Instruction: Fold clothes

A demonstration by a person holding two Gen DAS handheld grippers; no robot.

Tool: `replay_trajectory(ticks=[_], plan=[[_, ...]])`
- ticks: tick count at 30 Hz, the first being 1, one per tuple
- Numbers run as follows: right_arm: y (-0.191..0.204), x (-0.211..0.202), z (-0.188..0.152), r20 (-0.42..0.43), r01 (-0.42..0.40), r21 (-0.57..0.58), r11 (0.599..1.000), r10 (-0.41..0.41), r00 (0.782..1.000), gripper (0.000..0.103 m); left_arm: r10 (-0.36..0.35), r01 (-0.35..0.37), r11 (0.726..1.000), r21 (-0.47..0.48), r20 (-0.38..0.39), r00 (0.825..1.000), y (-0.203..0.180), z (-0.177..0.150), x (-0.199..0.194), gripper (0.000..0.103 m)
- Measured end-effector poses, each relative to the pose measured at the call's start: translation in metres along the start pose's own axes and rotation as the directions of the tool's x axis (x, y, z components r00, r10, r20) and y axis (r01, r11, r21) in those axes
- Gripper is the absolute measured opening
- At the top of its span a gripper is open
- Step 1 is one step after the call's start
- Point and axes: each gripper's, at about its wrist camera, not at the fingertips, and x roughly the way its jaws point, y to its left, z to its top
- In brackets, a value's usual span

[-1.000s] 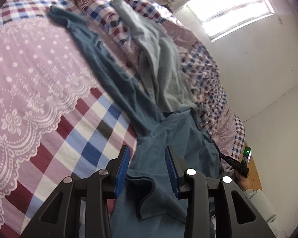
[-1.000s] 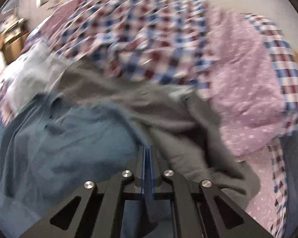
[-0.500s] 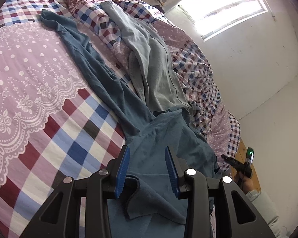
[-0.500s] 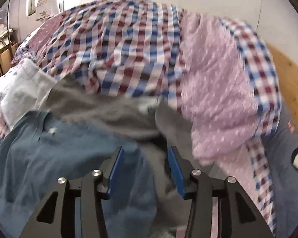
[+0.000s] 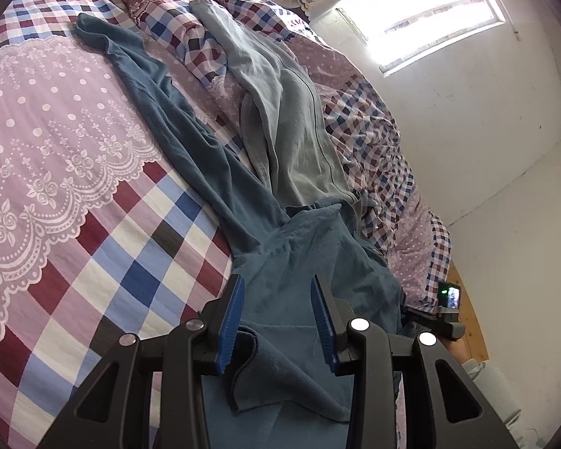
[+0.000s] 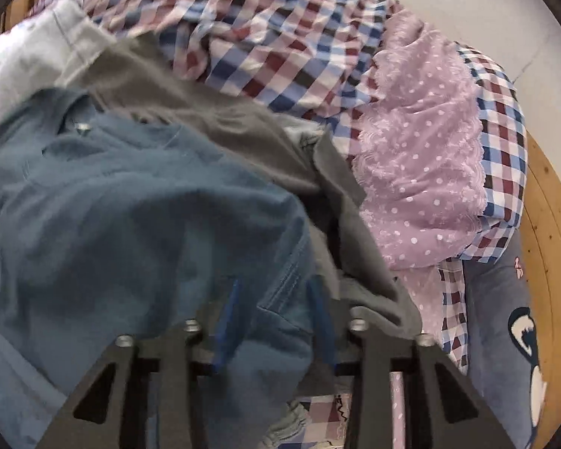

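Observation:
A teal-blue garment (image 5: 220,172) stretches across the bed, one long part reaching to the far left and a folded corner lying below my left gripper (image 5: 277,292), which is open just above the cloth. A pale grey-blue garment (image 5: 288,119) lies beside it on the quilt. In the right wrist view the same teal-blue garment (image 6: 123,205) fills the left, with a dark grey garment (image 6: 243,123) beside and partly over it. My right gripper (image 6: 275,295) is open, its blue pads straddling a hem of the teal cloth.
The bed has a checked and pink dotted quilt (image 5: 56,119), bunched into a heap (image 6: 422,142) by the wall. A wooden bed edge (image 6: 546,224) and a blue cushion (image 6: 505,318) sit at the right. The other gripper's handle (image 5: 447,299) and a sleeve (image 5: 482,374) show low right.
My right gripper has gone from shut to open and dropped closer to the teal and grey cloth. The left gripper stays open, its view shifting slightly along the garment.

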Motion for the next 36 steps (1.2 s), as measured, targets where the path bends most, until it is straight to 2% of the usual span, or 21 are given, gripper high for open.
replay_trajectory(ticks=[1,3,4,7,11,15,18,21,22,23,25,26,27,29,31,34,36], plan=[[0.002,0.004,0.000,-0.021,0.021,-0.009,1.000,-0.021,1.000,0.022,-0.001,0.001,1.000,-0.004,0.000,1.000,0.001,0.000,0.000,0.038],[0.005,0.011,-0.001,-0.057,0.058,-0.028,0.998,-0.060,0.997,0.010,0.000,0.000,1.000,-0.011,0.001,1.000,0.002,0.001,0.000,0.038],[0.003,0.011,-0.002,-0.063,0.075,-0.034,0.997,-0.077,0.995,0.009,0.000,0.000,1.000,-0.013,0.001,1.000,0.003,0.001,-0.001,0.038],[-0.013,-0.001,-0.005,-0.041,0.060,-0.014,0.998,-0.061,0.997,0.006,-0.003,0.003,1.000,-0.019,0.004,1.000,0.004,0.001,-0.002,0.038],[-0.053,-0.027,0.001,0.010,0.052,0.060,0.997,-0.052,0.999,0.005,0.004,-0.004,1.000,-0.021,0.006,1.000,0.005,0.002,-0.002,0.038],[-0.090,-0.038,0.015,0.037,-0.008,0.133,0.991,0.003,0.999,0.005,0.010,-0.010,1.000,-0.013,0.006,1.000,0.003,0.001,0.000,0.038],[-0.122,-0.039,0.022,0.112,-0.168,0.260,0.951,0.143,0.983,0.005,0.012,-0.012,1.000,-0.002,-0.001,1.000,0.001,0.000,0.002,0.038],[-0.149,-0.008,0.014,0.122,-0.307,0.409,0.860,0.281,0.952,0.007,0.009,-0.009,1.000,0.010,-0.008,1.000,-0.002,-0.001,0.003,0.038],[-0.152,0.007,0.009,0.092,-0.321,0.457,0.829,0.315,0.945,0.008,0.009,-0.009,1.000,0.013,-0.010,1.000,-0.003,-0.001,0.004,0.038],[-0.154,0.019,0.001,0.079,-0.329,0.500,0.801,0.336,0.938,0.017,0.008,-0.008,1.000,0.015,-0.012,1.000,-0.003,-0.001,0.004,0.038],[-0.161,0.027,-0.012,0.128,-0.369,0.572,0.733,0.365,0.922,0.034,0.007,-0.006,1.000,0.021,-0.016,1.000,-0.005,-0.002,0.005,0.038],[-0.166,0.028,-0.019,0.152,-0.379,0.605,0.701,0.366,0.918,0.057,0.006,-0.006,1.000,0.023,-0.017,1.000,-0.005,-0.002,0.005,0.038],[-0.170,0.027,-0.026,0.179,-0.388,0.636,0.667,0.362,0.915,0.072,0.005,-0.005,1.000,0.024,-0.018,1.000,-0.005,-0.002,0.005,0.038],[-0.178,0.025,-0.038,0.229,-0.414,0.678,0.607,0.361,0.904,0.073,0.003,-0.002,1.000,0.025,-0.019,1.000,-0.006,-0.002,0.004,0.038],[-0.177,0.017,-0.044,0.240,-0.412,0.679,0.608,0.346,0.907,0.073,0.000,0.001,1.000,0.021,-0.020,1.000,-0.006,-0.001,0.005,0.038],[-0.174,0.004,-0.046,0.267,-0.419,0.655,0.630,0.326,0.907,0.073,-0.002,0.003,1.000,0.022,-0.027,1.000,-0.006,-0.002,0.006,0.038],[-0.178,0.001,-0.045,0.252,-0.408,0.657,0.634,0.325,0.911,0.073,-0.003,0.004,1.000,0.027,-0.030,1.000,-0.008,-0.002,0.006,0.038]])
